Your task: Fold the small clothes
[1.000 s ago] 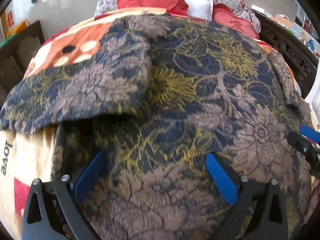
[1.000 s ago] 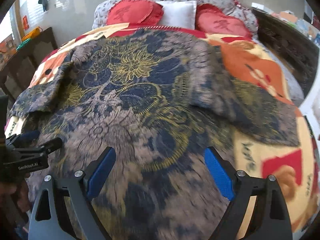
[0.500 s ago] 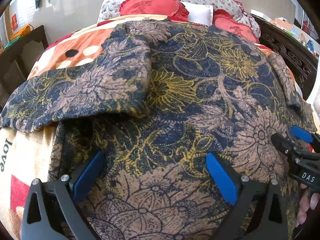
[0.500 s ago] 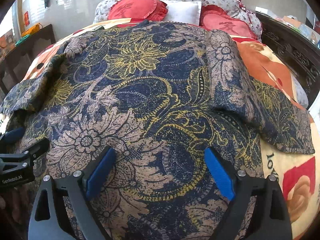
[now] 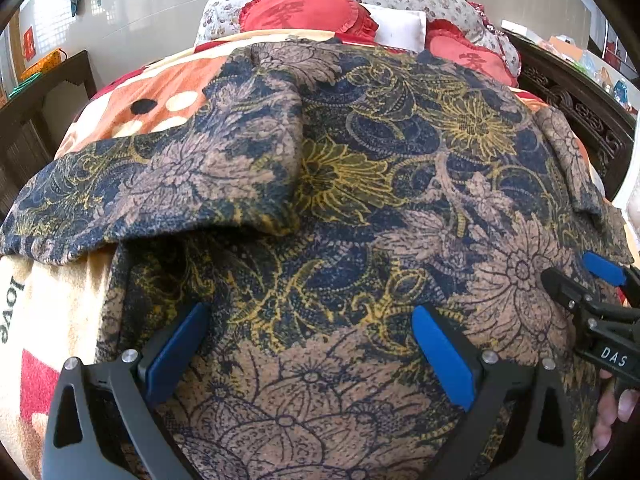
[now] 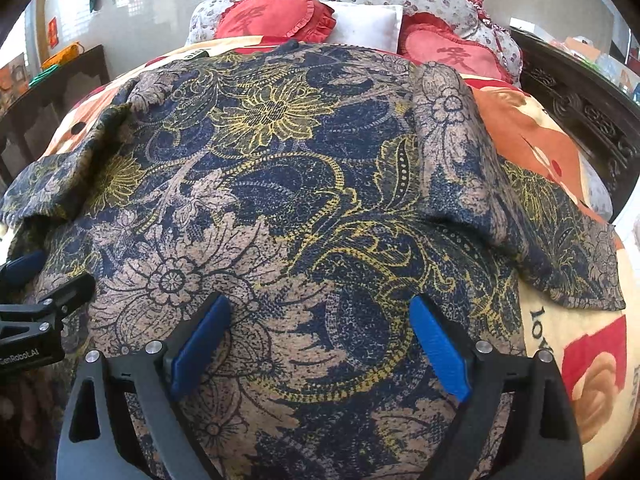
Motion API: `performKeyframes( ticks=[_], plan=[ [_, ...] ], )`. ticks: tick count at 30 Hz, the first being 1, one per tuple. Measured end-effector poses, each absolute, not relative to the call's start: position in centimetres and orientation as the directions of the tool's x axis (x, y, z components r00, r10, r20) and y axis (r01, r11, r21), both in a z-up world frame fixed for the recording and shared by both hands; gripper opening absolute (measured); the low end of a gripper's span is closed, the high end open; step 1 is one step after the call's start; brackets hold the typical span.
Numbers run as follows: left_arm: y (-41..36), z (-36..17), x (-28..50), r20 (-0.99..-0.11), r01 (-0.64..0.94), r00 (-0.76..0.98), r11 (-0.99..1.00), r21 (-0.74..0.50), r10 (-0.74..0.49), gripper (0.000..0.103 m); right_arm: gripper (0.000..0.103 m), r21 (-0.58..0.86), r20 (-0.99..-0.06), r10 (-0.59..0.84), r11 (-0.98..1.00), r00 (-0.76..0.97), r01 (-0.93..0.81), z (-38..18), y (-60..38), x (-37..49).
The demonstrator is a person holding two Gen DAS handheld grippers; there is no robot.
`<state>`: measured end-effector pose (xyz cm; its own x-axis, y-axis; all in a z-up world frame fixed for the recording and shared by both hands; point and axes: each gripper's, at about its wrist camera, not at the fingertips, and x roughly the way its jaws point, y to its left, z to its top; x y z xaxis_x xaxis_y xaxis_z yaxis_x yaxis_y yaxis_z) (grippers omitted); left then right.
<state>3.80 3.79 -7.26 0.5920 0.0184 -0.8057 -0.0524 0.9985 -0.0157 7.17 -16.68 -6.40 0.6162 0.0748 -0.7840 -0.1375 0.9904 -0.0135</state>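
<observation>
Floral garment (image 5: 360, 208) spread flat across bed blanket (image 5: 48, 320), navy/tan/yellow print, hem at near edge, collar toward far end by red pillows (image 5: 304, 12). Both sleeves out to L and R, resting on blanket. Left gripper (image 5: 308, 352) low over near hem, L side; jaws wide, nothing held. Right gripper (image 6: 320, 344) just beside it to R, over hem too; jaws wide, empty. Dark wood bed frame (image 6: 580, 108) along R side.
</observation>
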Motion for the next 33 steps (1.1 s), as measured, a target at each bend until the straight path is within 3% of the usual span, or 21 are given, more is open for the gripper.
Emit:
performKeyframes(
  ticks=[33],
  plan=[
    [3.58,-7.22,4.11,-0.81,-0.062,0.586,0.998,-0.017,0.022,0.103,0.081,0.0,-0.785,0.085,0.99,0.613,-0.138,-6.37,-16.69,7.1]
  ],
)
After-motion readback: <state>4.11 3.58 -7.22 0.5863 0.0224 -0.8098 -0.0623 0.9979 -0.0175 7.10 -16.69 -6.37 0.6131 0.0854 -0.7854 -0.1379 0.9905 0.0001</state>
